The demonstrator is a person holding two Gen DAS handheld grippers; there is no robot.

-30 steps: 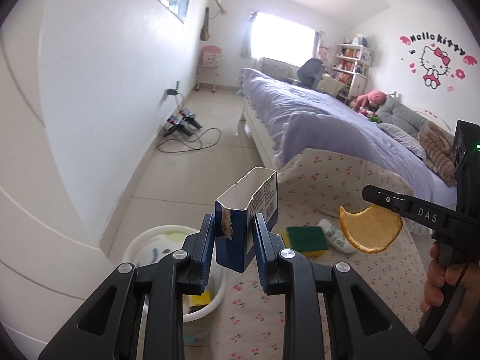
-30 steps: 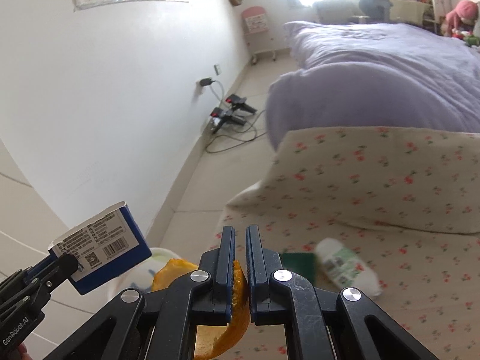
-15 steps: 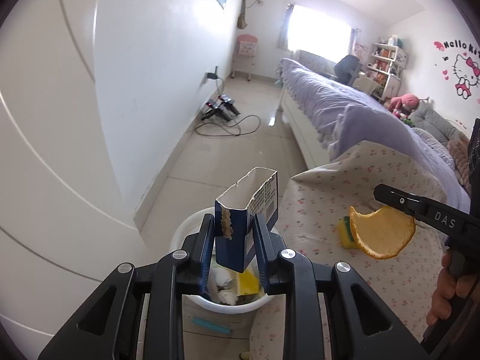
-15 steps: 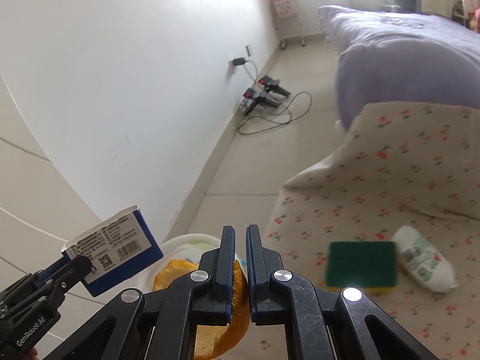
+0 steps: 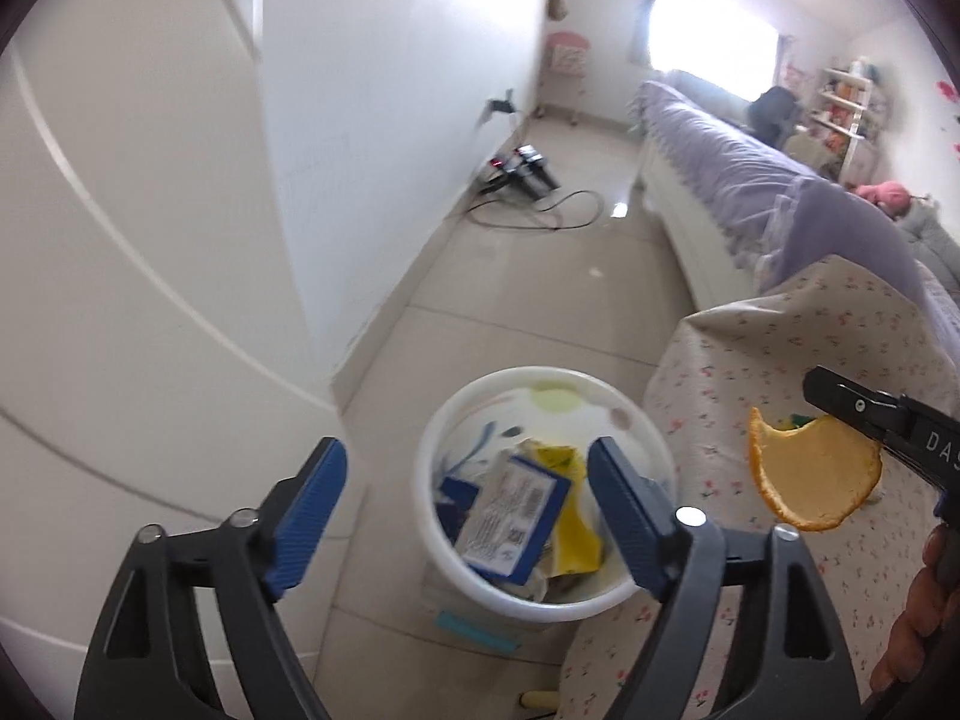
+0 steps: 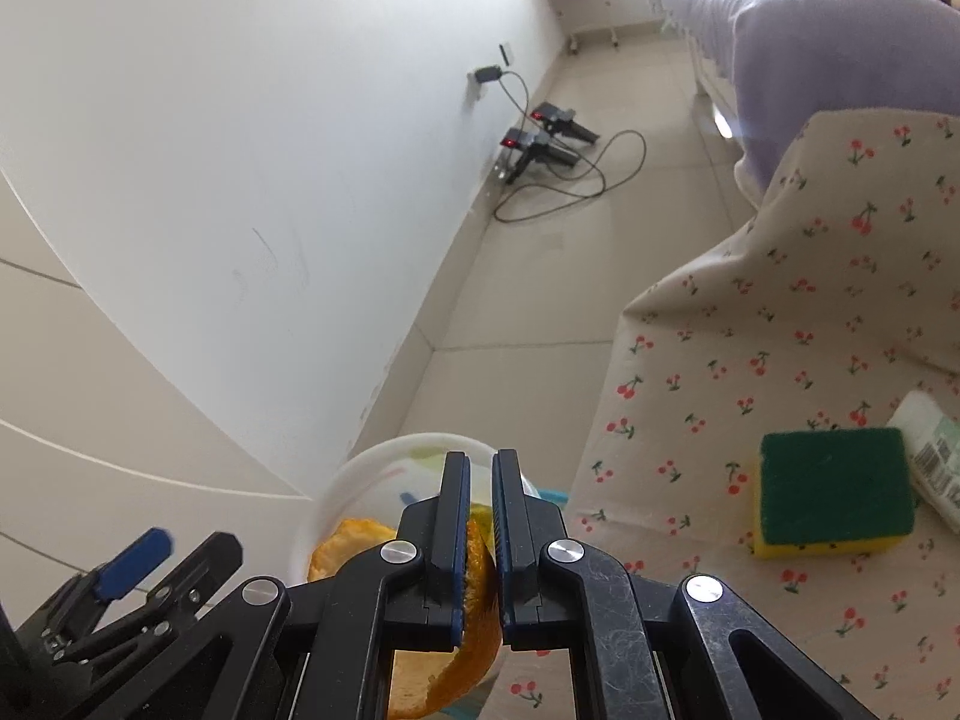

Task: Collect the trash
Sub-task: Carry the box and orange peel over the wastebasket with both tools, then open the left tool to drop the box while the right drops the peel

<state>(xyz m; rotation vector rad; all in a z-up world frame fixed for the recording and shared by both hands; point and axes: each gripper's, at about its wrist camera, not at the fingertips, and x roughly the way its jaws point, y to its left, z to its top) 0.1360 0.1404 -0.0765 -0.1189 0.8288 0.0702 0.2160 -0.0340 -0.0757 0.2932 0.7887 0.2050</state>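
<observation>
A: Left wrist view: blue carton point(image 5: 513, 519) now lies in the white bin point(image 5: 432, 516); the left hand-held gripper point(image 5: 465, 507) just opened above it, empty.

B: Right hand-held gripper point(image 6: 478, 546) still clamps the orange peel point(image 6: 474, 576) beside the bin. It goes next, I'd judge.

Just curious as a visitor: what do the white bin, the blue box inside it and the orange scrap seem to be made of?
White bin: probably plastic; smooth, slightly glossy moulded rim.
Blue box: thin printed cardboard, by its flat faces and barcode label.
Orange scrap: looks like citrus peel, bright rind outside, pale matt inside, curled and ragged-edged; the right hand-held gripper is shut on it.
</observation>
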